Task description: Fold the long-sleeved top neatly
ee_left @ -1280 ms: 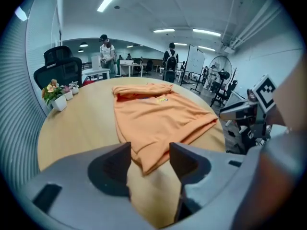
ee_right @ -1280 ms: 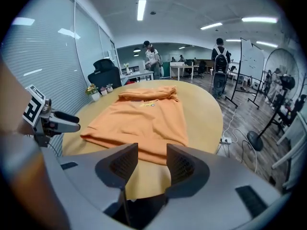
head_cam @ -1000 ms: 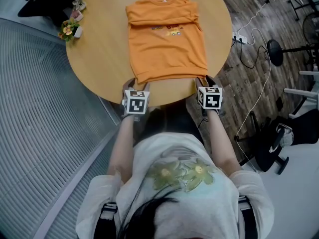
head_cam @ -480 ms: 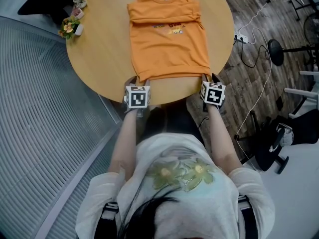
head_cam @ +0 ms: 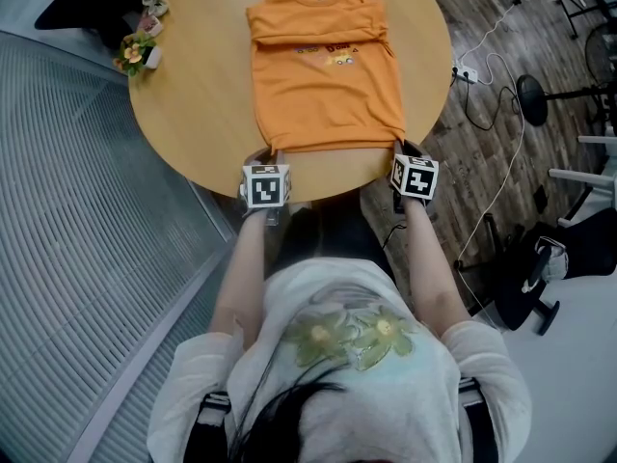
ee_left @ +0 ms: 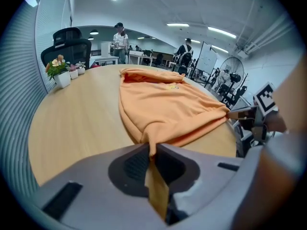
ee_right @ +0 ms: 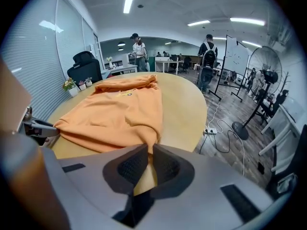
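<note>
Round wooden table (head_cam: pixel 193 104) filling the upper head view, grey ribbed floor off its left edge, dark plank floor off its right. Laid flat from table centre toward the right edge: orange long-sleeved top (head_cam: pixel 328 85), collar at the far edge, hem at the near edge, sleeves folded in across the chest as a band just below the collar. Below frame centre, pale shirt (head_cam: pixel 352 374) on the person holding the tools, yellow flower print on it, no lettering. Left gripper (ee_left: pixel 152 146) clamped on the hem's near-left corner, jaws just closed down, orange fabric pinched between the ribbed pads and hanging through behind them. Right gripper (ee_right: pixel 150 146) likewise just closed, jaws nearly together, hem's near-right corner nipped at the tips. Both hem corners pulled up slightly off the wood, rest of the top resting on the table. Marker cubes riding on both tools, left cube (head_cam: pixel 265 187) and right cube (head_cam: pixel 415 178), just off the near edge: black-and-white square codes only, no letters. Small potted flowers (head_cam: pixel 135 56) at the far-left edge, well apart from the top, white pot plus a couple of smaller ones beside it. White power strip (head_cam: pixel 463 73) with a trailing cable on the planks off the right edge. Small chest print (head_cam: pixel 333 58) under the sleeve band, yellow and dark marks with some lettering, too small to read.
</note>
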Tool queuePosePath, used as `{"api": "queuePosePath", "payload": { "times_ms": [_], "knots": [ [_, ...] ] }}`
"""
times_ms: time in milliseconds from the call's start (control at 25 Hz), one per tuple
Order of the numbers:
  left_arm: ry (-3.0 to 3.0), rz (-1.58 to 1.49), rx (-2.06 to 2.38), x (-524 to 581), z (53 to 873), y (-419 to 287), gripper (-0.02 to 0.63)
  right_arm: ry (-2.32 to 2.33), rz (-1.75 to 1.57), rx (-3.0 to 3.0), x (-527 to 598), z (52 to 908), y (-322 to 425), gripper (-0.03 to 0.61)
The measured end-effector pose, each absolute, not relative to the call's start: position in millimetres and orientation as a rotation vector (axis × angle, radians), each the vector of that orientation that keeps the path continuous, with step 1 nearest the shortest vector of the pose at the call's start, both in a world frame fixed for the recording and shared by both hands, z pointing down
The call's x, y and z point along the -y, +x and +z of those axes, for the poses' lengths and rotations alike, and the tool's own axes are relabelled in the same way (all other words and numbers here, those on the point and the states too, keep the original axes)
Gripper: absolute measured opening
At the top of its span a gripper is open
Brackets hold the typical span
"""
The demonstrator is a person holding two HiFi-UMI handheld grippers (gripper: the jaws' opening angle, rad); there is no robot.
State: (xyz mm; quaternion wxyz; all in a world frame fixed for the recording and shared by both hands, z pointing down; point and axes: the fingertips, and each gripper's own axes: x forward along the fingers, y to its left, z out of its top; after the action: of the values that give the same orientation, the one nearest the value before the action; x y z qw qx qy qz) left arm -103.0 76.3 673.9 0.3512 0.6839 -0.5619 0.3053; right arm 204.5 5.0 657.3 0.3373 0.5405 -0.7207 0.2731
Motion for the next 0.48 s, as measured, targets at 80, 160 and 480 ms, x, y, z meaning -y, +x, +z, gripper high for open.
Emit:
{"api": "queuePosePath", "payload": {
  "times_ms": [80, 160, 480],
  "knots": [
    [1.770, 0.758, 1.454, -79, 670, -106, 0.034, 1.415, 0.712, 1.882, -12, 654, 204, 0.043],
    [1.774, 0.734, 1.454, -83, 664, -111, 0.034, 1.420, 0.706, 1.898, -18, 647, 202, 0.041],
    [1.876, 0.640, 1.463, -103, 609, -121, 0.034, 1.472, 0.658, 2.008, -45, 601, 199, 0.043]
  ]
}}
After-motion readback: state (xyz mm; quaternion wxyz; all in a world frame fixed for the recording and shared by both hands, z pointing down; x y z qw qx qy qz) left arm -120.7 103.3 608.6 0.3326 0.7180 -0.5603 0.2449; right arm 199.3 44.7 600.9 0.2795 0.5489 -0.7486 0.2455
